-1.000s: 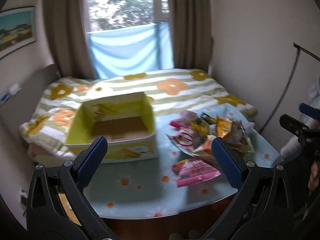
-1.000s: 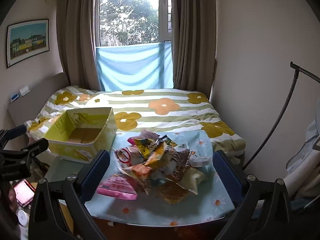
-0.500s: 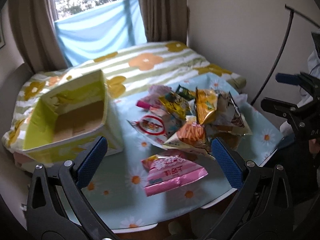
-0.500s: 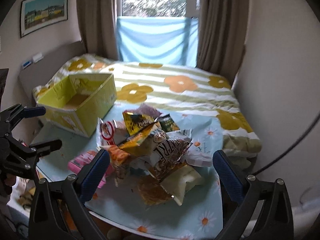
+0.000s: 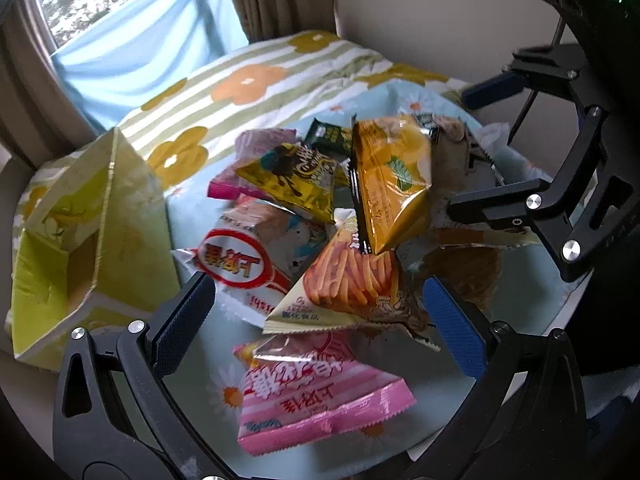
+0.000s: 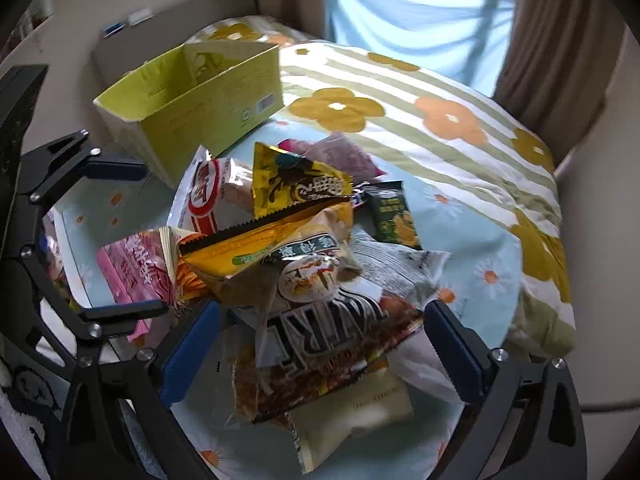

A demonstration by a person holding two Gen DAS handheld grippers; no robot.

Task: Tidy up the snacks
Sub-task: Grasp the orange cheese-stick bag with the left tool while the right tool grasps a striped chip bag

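A pile of snack bags lies on a round table with a light blue daisy cloth. An open yellow-green box stands to its left; it also shows in the right wrist view. My left gripper is open, low over the near side of the pile, astride an orange fries bag and a pink striped bag. My right gripper is open, astride a brown lettered bag and a pale bag. Each gripper shows in the other's view.
A bed with a striped flower quilt lies right behind the table. Beyond it are curtains and a window with blue cloth. A wall stands to the right. The table's near edge is close under my left gripper.
Both grippers have moved forward and down toward the snack pile, which now fills both views. Both stay open. The box has slid to the left edge of the left view.
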